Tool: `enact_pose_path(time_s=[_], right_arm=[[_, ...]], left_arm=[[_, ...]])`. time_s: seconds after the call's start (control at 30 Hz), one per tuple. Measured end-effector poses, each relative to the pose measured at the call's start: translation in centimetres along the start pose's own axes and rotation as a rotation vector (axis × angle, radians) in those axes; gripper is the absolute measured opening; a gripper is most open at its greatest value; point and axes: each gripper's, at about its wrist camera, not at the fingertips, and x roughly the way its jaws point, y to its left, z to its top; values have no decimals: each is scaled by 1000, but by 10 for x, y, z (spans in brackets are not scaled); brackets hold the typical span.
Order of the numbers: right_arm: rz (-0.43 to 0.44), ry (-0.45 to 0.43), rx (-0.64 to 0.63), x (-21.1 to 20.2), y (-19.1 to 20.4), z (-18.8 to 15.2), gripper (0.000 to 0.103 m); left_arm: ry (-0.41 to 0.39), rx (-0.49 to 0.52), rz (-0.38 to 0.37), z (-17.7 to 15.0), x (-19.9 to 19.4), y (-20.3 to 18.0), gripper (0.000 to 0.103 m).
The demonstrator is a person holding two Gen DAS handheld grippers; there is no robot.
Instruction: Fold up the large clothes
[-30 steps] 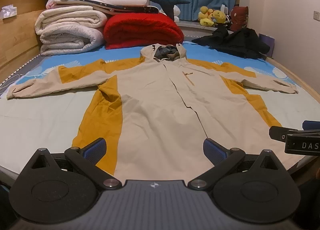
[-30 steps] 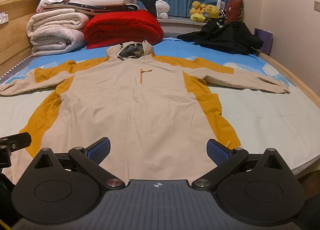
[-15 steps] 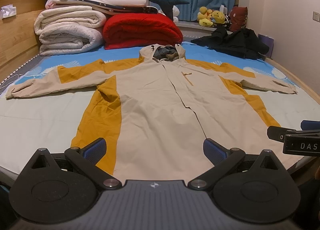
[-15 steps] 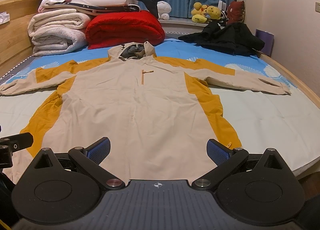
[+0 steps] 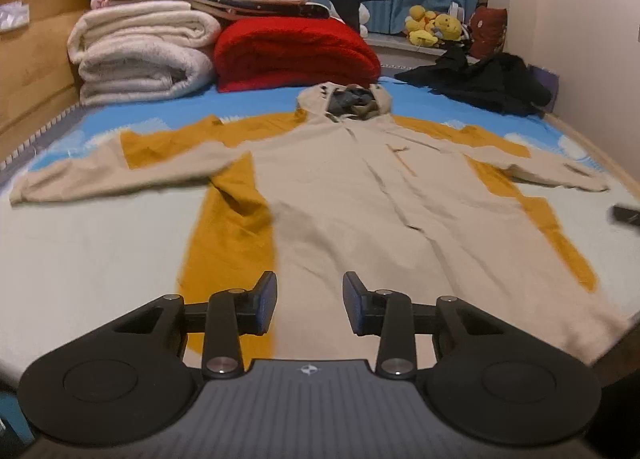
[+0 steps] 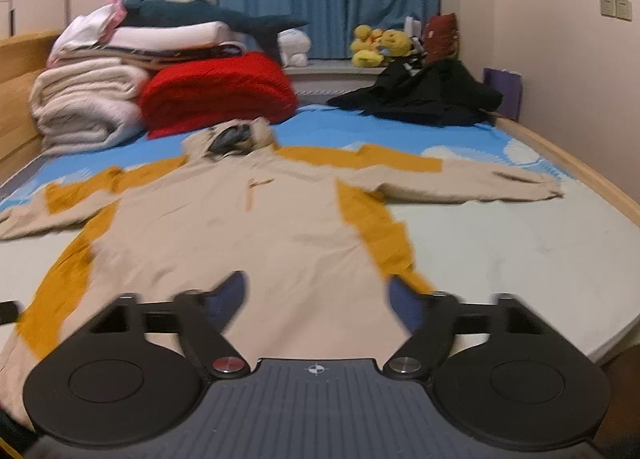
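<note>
1. Since a second ago, both grippers had pushed in over the coat's [image 5: 352, 195] hem.
2. The left gripper [image 5: 310, 303] was closing, nothing between its jaws.
3. The right gripper [image 6: 318, 299] was closing too, likewise empty.
4. The coat lay spread flat on the bed [image 6: 500, 243], hood toward the red blanket [image 6: 218, 93].

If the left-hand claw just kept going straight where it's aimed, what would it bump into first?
Most likely the beige and mustard coat spread flat on the bed. The left gripper, jaws closing with nothing between them, aims down at its lower front, though depth is hard to judge.

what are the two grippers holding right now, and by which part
Nothing. The left gripper and right gripper are closing on empty air above the hem of the beige and mustard coat.
</note>
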Motion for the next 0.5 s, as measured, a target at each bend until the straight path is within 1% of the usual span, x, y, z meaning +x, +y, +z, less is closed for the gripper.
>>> enact_pose_path(time_s=[0.03,0.07,0.1,0.13,0.17,0.2,0.27,0.3,0.37,0.4,0.43,0.47,0.5], right_arm=[[-14,-14,-8,6,-9,5,64],[-35,-31,-26,14,-19,9,64],[-55,-35,-42,22,-28,12,64],[-72,-21,-53,31,-37,14,65],[-82,15,-58,43,-47,14,66],[-87,69,-62,56,-57,12,66],[-136,145,-43,76,-74,5,66],[-156,180,-21,85,-83,1,66],[-172,245,32,101,-97,-9,66],[-176,276,51,108,-103,-14,66],[-178,308,63,115,-108,-19,66],[-178,336,74,120,-107,-23,66],[-178,367,91,125,-109,-29,66]], left_arm=[[-11,25,11,5,9,10,40],[2,45,24,9,20,21,40],[3,54,38,11,28,32,41],[29,55,54,11,38,44,41],[62,49,83,8,48,56,41],[87,18,106,4,57,68,41],[176,-65,146,-4,73,91,41],[207,-111,146,-9,79,99,41],[273,-182,152,-20,92,114,41],[304,-189,168,-22,93,121,41],[305,-203,173,-24,95,127,41],[355,-230,167,-34,102,130,41],[383,-247,171,-39,106,135,41]])
